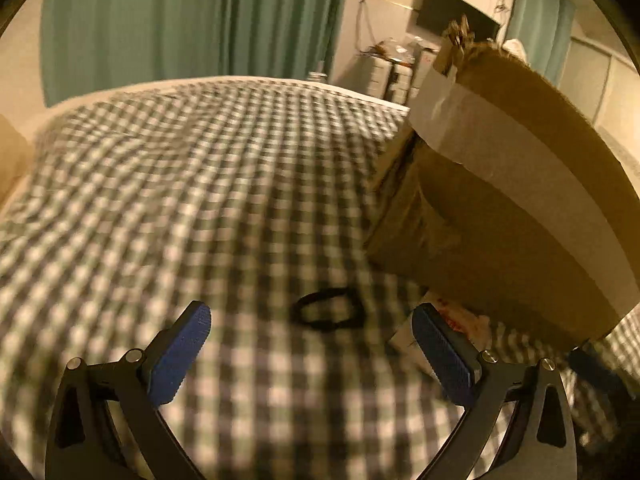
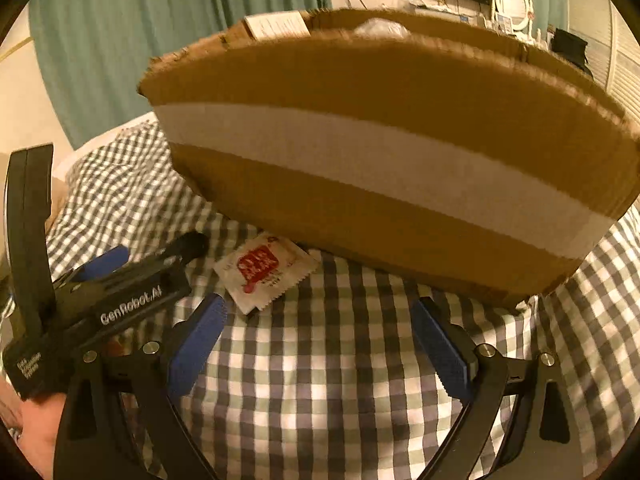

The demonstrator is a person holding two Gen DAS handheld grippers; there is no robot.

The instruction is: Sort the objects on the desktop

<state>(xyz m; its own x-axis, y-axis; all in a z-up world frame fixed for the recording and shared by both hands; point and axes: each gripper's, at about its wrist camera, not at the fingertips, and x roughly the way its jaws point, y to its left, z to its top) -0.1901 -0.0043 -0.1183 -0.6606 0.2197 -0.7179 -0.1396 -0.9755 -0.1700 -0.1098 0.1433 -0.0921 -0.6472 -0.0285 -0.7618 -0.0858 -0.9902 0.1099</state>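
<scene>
A black hair tie (image 1: 326,309) lies on the checked cloth (image 1: 200,184), just ahead of my open, empty left gripper (image 1: 314,330). A cardboard box (image 1: 512,200) with a pale tape band stands to the right; it fills the right wrist view (image 2: 380,152). A white sachet with red print (image 2: 266,274) lies at the box's near left corner; its edge shows behind the left gripper's right finger (image 1: 452,326). My right gripper (image 2: 320,330) is open and empty above the cloth, in front of the box. The left gripper's body (image 2: 120,300) sits to its left.
Green curtains (image 1: 180,20) hang behind the cloth-covered surface. A dark screen (image 1: 452,12) and cluttered shelves are at the far right. Something pale and a white label (image 2: 276,24) show above the box's rim.
</scene>
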